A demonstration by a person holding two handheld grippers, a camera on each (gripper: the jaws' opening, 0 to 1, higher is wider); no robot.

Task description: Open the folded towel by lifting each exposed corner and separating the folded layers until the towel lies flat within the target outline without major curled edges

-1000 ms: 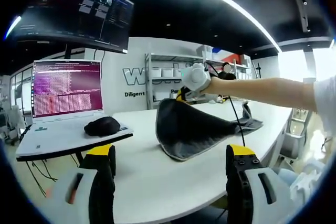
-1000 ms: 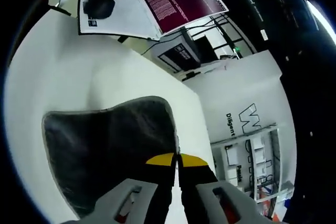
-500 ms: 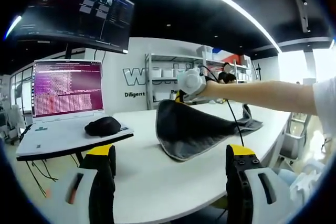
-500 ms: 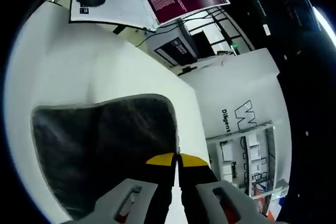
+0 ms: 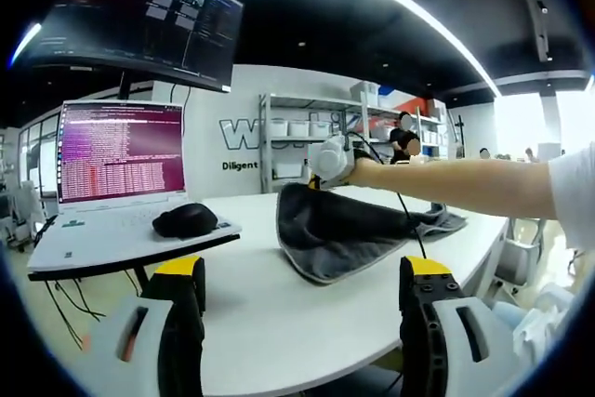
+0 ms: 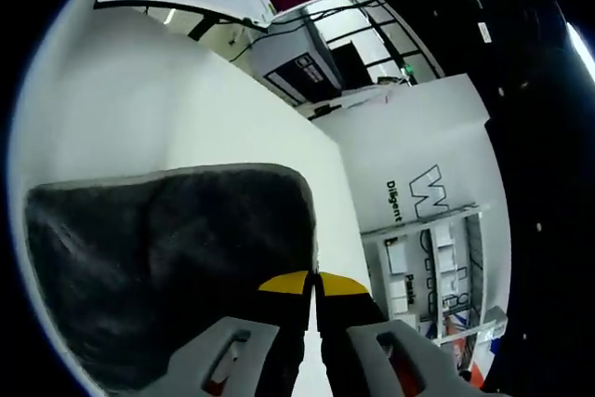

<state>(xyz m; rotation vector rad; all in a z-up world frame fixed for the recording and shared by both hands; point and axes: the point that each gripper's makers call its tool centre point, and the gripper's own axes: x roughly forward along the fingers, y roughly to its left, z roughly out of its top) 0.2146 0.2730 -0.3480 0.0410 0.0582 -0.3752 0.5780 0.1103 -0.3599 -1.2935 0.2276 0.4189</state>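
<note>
Dark grey terry, edged with a paler hem — the towel (image 5: 349, 230) lies on the white table (image 5: 279, 323), and one corner of it is pinched between the closed yellow-tipped jaws of the right gripper (image 6: 313, 282), seen in the left gripper view as the right gripper (image 5: 333, 157) at the end of a bare forearm; compared with a second ago that gripper has travelled leftward and a little lower across the left gripper view, and in the right gripper view the lifted layer now spreads wider and flatter beneath the jaws, so the top fold appears to be peeling open towards the laptop side, which I judge to be an unfolding still in mid-course, since the far end of the towel near the table's right edge lies bunched and the raised flap is curved, not flat; no target outline can be made out on the table; the left gripper (image 5: 296, 299) hangs low at the near edge of the table with its jaws wide apart, holding nothing, well apart from the cloth; around it stand an open laptop (image 5: 116, 183) with a black mouse (image 5: 186, 220) on its deck, to the left of the towel — close enough to the direction of the pull that the flap could land against it — and a dark monitor (image 5: 139, 20) overhead, shelving (image 5: 297, 137) against the back wall
</note>
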